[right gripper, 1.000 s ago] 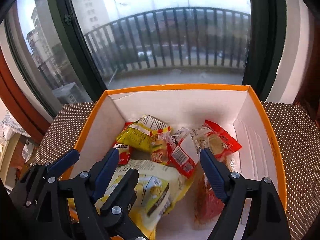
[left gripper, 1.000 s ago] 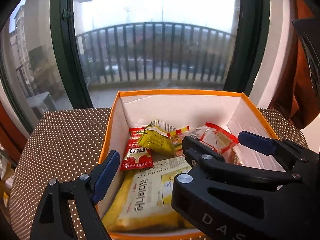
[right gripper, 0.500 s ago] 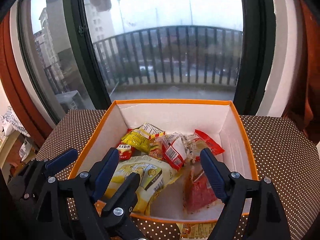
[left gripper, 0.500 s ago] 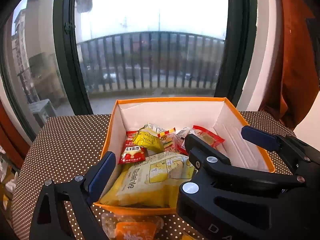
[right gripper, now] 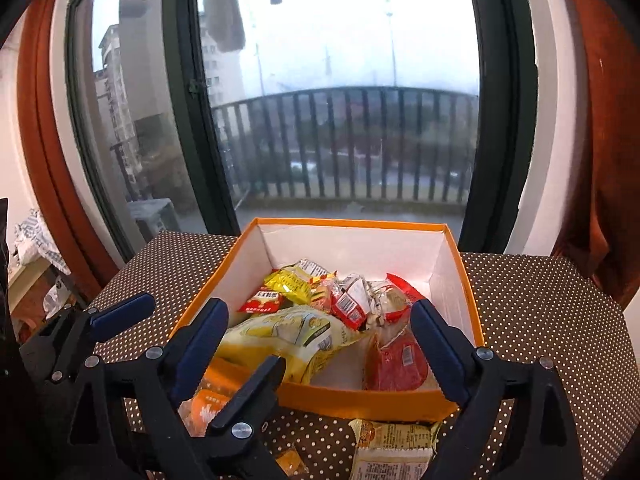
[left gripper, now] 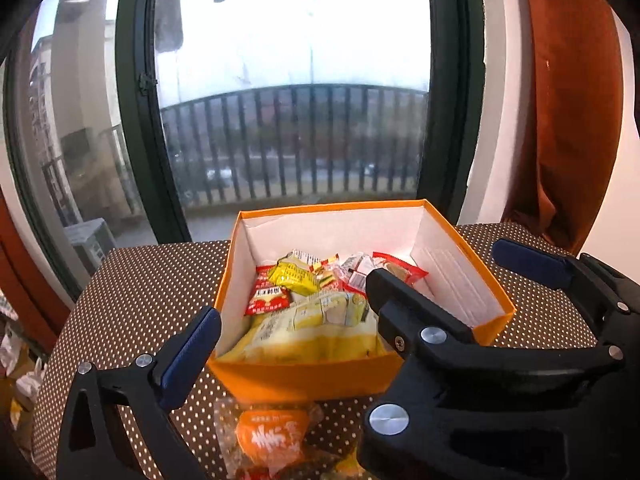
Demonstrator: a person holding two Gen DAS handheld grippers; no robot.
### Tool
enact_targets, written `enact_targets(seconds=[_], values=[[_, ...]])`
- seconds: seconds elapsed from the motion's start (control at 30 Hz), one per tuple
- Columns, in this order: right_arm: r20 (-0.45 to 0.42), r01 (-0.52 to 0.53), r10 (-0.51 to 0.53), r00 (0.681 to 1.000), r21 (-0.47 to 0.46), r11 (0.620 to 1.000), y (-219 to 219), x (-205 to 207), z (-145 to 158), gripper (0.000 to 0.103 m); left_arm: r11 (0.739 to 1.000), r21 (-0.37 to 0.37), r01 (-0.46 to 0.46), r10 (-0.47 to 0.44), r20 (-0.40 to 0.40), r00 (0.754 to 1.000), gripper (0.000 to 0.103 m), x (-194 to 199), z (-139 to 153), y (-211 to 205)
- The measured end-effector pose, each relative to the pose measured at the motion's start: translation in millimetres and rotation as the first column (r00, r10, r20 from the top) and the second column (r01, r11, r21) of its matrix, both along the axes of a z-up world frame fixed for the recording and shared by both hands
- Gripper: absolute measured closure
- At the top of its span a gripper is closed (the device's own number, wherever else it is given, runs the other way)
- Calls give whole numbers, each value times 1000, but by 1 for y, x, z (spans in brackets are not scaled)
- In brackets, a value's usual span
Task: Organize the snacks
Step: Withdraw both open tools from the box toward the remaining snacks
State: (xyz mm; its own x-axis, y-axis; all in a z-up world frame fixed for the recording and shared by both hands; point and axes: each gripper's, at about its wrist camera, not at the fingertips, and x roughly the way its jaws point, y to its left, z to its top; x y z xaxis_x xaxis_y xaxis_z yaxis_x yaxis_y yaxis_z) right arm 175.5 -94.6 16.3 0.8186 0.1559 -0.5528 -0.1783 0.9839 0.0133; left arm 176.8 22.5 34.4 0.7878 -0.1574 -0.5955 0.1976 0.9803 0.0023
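My left tongs (left gripper: 360, 304) and right tongs (right gripper: 320, 344) have just been opening and hold nothing. The snacks (right gripper: 320, 308) lie in the orange box (left gripper: 304, 376) on the bench (right gripper: 540, 320); an orange packet (left gripper: 272, 436) lies just before it.

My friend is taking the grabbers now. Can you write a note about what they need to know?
Left gripper: open, nothing held; its jaws have just been opening.
Right gripper: open, nothing held; its jaws have just been opening too.
Orange box sits on the dotted table, by the window.
Done: a big yellow bag, a red packet and several small packets lie inside the box.
Left: an orange snack and a beige packet lie on the table in front of the box.
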Motion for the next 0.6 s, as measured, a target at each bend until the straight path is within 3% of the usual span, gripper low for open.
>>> enact_targets(seconds=[0.17,0.4,0.6], values=[[21,-15,15,1000,-28,999,1,-19,-8,8,1000,-17,0,0,3,1000,0,-19,-12,0],[31,-24,26,999,-45,999,0,-37,-36,8,999,16,37,-36,-29,999,1,-38,-40,-5],[76,-7,13,997,-78,997,-1,-54,-55,8,998,66,17,-18,14,1000,1,-54,-60,-10]])
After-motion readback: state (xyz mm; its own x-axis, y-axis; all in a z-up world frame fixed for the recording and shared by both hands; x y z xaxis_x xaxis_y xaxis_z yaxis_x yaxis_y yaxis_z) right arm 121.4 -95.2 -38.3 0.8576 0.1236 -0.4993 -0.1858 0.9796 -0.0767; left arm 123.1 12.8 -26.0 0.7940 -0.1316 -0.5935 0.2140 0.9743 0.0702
